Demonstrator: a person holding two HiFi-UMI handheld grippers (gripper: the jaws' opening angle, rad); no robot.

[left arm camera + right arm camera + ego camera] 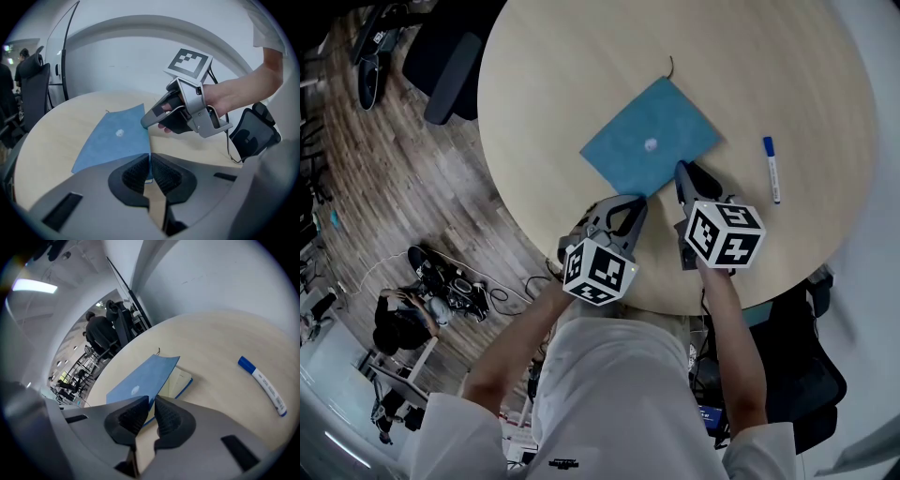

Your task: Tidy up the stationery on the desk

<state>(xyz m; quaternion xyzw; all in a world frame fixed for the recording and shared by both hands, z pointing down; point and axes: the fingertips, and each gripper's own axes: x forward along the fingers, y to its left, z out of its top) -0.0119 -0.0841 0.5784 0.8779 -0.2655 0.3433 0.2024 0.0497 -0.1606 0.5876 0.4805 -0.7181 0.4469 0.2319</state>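
Note:
A blue notebook [642, 141] [117, 138] lies diagonally on the round wooden table [581, 56], with a small pale mark on its cover. My left gripper [630, 202] [150, 166] is shut on the notebook's near corner, a thin blue edge showing between its pads. My right gripper [682, 171] [151, 411] is shut on the edge of the blue cover [140, 380], which is lifted so cream pages [177, 382] show beneath. In the left gripper view the right gripper [147, 121] reaches in from the right. A white marker with a blue cap [771, 169] [262, 385] lies to the right, apart.
The table's near edge runs just under both grippers. A black office chair [441, 56] stands beyond the table's left side and another [806, 366] [255, 136] at the near right. A person [403, 319] sits on the wooden floor at lower left among cables.

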